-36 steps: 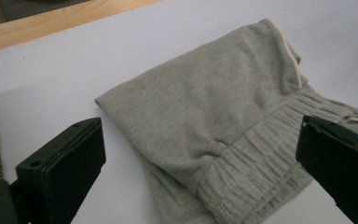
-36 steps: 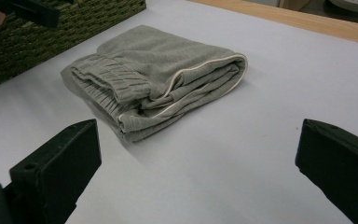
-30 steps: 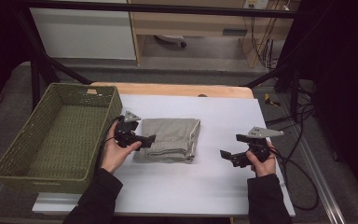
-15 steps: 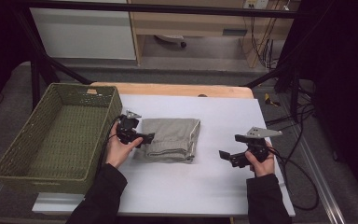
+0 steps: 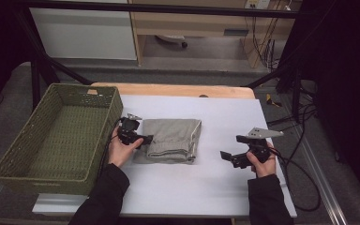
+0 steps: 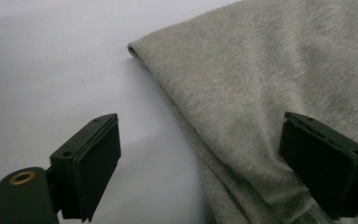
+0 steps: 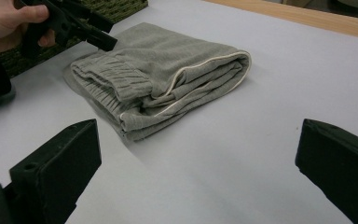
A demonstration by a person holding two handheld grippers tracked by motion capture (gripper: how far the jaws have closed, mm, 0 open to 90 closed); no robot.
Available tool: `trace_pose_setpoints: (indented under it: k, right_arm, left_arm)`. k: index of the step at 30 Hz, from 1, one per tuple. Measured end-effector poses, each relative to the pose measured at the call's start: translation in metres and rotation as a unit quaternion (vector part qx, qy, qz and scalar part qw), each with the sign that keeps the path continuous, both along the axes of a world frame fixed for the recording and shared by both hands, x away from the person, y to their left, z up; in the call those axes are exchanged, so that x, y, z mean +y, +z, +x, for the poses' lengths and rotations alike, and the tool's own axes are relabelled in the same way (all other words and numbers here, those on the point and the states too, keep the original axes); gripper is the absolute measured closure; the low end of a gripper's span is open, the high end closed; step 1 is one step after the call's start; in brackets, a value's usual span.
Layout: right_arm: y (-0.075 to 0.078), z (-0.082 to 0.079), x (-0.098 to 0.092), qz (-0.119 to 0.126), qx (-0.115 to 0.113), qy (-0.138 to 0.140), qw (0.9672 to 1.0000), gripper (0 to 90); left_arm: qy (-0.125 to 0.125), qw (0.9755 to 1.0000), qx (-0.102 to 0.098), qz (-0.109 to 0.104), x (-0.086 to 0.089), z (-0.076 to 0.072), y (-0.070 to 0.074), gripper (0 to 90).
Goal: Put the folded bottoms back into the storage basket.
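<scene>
A: Folded grey garment (image 5: 173,139) lies flat on the white table (image 5: 215,187), roughly mid-table, just right of the green woven basket (image 5: 51,136). Not in the basket.

B: Left hand-held gripper (image 5: 143,139)?

A: At the garment's left edge. In the left gripper view its jaws stand apart, one over bare table, the other over the grey knit, with the cloth's edge running between them. The jaws have just been closing somewhat, but the pads do not press on the fabric. From the right gripper view, the same gripper (image 7: 103,39) reaches over the ribbed corner of the garment (image 7: 168,79), held in the person's left hand (image 7: 9,23).

B: Right hand-held gripper (image 5: 229,158)?

A: Well apart from the garment, over bare table on the right side, pointing toward the cloth. Jaws wide apart, nothing between them. Grey three-cornered plate on top.

B: Garment details?

A: Folded in several layers, pale piping along one seam, ribbed band at the corner nearest the left hand.
</scene>
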State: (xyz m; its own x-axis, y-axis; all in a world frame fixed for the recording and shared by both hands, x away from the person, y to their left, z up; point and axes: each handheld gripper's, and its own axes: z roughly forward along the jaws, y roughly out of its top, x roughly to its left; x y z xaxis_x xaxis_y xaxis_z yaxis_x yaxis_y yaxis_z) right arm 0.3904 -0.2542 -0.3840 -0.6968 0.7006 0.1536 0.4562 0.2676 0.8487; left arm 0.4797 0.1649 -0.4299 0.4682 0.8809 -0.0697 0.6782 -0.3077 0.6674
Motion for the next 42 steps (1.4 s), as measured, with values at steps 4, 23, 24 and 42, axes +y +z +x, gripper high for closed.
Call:
trace_pose_setpoints:
  k: [4, 23, 24, 42]
  right_arm:
    - [0.0001, 0.0, -0.0001, 0.0, -0.001, 0.0, 1.0, 0.8]
    - [-0.0011, 0.0003, 0.0014, -0.002, 0.0, -0.001, 1.0, 0.8]
    - [-0.0013, 0.0003, 0.0019, -0.003, 0.001, -0.001, 1.0, 0.8]
    - [-0.0025, 0.0026, 0.0067, -0.001, 0.002, 0.0, 1.0, 0.8]
  left_arm:
    - [-0.003, 1.0, 0.001, 0.004, -0.0019, -0.0001, -0.0032, 17.7]
    - [-0.018, 0.9992, 0.028, -0.021, -0.0046, 0.001, -0.0082, 52.5]
    - [-0.018, 0.9991, 0.03, -0.021, -0.005, 0.0011, -0.0086, 54.3]
    - [-0.034, 0.998, 0.042, -0.035, -0.0067, 0.0012, -0.01, 76.4]
